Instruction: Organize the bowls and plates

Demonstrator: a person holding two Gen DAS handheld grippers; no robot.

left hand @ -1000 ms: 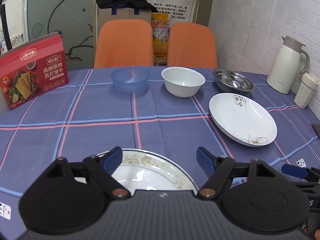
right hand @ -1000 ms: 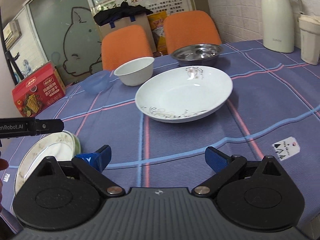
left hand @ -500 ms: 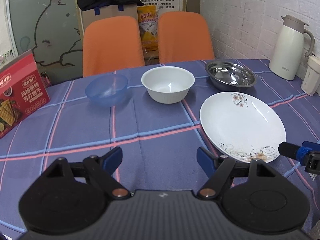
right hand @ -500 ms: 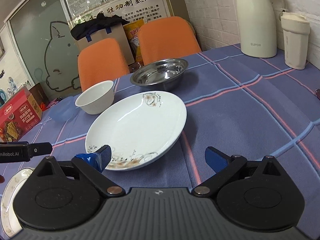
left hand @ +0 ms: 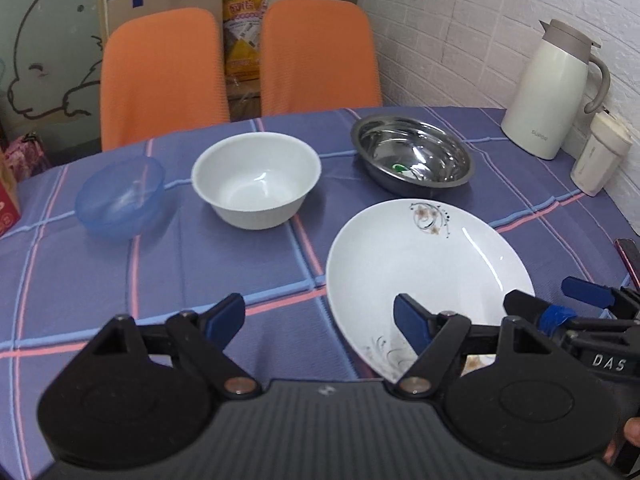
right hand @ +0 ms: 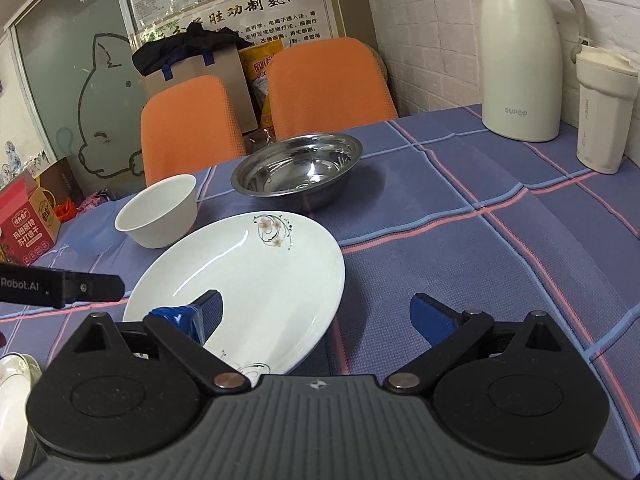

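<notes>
Both claws hang low over the near edge of the counter, which is covered in a blue checked cloth, and everything is easiest placed from the white flowered plate lying flat on it. The left claw is spread wide with nothing in it, its right finger over the plate's near rim and its left finger over bare cloth. The right claw is also agape and empty; its left finger sits above the plate's near side, its right finger off the plate over the cloth. Just beyond the plate stands the steel bowl, and left of that bowl, still behind the plate, the white bowl, then the blue plastic bowl farther left. Well right of the plate, against the brick wall, are a cream thermos jug and a cream tumbler.
</notes>
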